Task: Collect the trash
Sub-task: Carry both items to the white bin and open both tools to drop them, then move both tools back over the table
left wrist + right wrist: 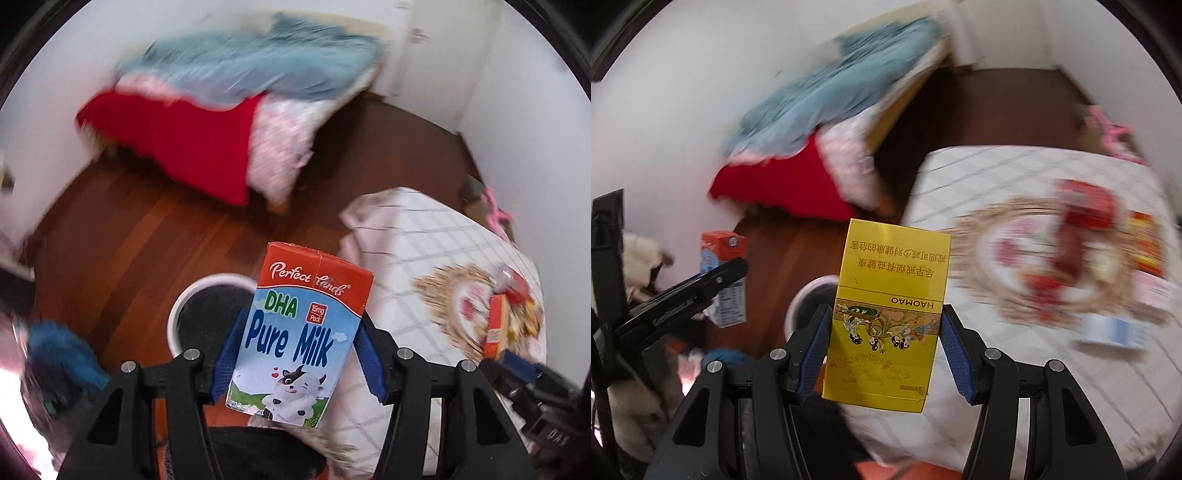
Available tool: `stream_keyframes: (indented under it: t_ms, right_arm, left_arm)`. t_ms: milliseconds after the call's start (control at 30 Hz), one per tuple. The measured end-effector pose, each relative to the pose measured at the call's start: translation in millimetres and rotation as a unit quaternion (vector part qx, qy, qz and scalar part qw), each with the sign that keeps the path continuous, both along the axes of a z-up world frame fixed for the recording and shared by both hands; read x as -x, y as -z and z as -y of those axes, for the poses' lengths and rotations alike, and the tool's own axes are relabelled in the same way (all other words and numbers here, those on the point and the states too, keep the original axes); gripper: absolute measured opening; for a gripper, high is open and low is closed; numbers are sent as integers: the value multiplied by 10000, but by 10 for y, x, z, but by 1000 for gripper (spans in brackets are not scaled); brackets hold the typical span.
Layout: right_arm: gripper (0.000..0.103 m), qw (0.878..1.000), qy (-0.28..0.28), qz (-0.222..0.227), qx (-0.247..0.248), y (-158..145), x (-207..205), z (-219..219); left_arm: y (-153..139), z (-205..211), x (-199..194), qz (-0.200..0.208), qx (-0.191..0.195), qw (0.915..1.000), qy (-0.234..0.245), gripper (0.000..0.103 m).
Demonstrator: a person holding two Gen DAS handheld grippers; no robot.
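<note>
My left gripper (299,347) is shut on a Pure Milk carton (295,332), red on top and blue below, held upright between its blue pads. Behind and below the carton, on the wooden floor, stands a white-rimmed bin (207,310) with a dark liner. My right gripper (884,350) is shut on a yellow HAOMAO box (886,314), printed upside down as seen here. The same bin (809,299) shows just left of that box. In the right wrist view the milk carton (724,273) and the left gripper's black arm appear at the left.
A table with a white checked cloth (424,236) holds a woven placemat (1045,258), a plate, red packets and small boxes, all blurred. A bed with red and blue bedding (207,122) stands by the white wall. Blue cloth (62,354) lies at lower left.
</note>
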State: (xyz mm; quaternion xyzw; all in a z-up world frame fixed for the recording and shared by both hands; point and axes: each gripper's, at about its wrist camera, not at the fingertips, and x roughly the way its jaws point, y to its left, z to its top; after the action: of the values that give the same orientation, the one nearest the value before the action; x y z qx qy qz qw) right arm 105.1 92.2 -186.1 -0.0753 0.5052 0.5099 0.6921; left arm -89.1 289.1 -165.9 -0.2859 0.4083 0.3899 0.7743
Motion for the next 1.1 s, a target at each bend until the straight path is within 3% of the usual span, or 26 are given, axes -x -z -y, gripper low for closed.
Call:
stream_keyframes:
  t_ms: [233, 400, 467, 533, 600, 667, 733, 967, 1100]
  right_arm:
    - [60, 9930, -895, -430, 638, 808, 568, -1447]
    - [60, 9827, -1209, -631, 1249, 1574, 803, -2242]
    - [60, 9790, -1278, -725, 1413, 1824, 864, -2498]
    - [61, 9761, -1321, -870, 1488, 1999, 905, -2651]
    - [62, 9717, -1323, -1071, 1635, 2206, 939, -2856]
    - [86, 9689, -1347, -1051, 1789, 2342, 933, -2983]
    - [98, 9685, -1325, -936, 1890, 2429, 929, -3056]
    - [103, 9600, -1499, 101, 2364, 2443, 1048, -2958]
    - [103, 9568, -1533, 332, 2447, 2347, 1068, -2765]
  left_arm:
    - [909, -937, 550, 8, 1115, 9919, -608, 54]
    - [1334, -1296, 718, -245, 1463, 9852, -858, 56]
    - [1463, -1402, 796, -315, 1588, 9820, -978, 67]
    - [1526, -1484, 891, -266, 1688, 9790, -1109, 99]
    - [1567, -1518, 972, -280, 1707, 9773, -1225, 100]
    - [1602, -1519, 1026, -475, 1615, 9770, -1313, 100]
    - [1619, -1476, 1083, -721, 1431, 9770, -1409, 100]
    - [1693, -1289, 1214, -1040, 1241, 9732, -1634, 100]
    - [1629, -1146, 1244, -1111, 1161, 9737, -1613, 100]
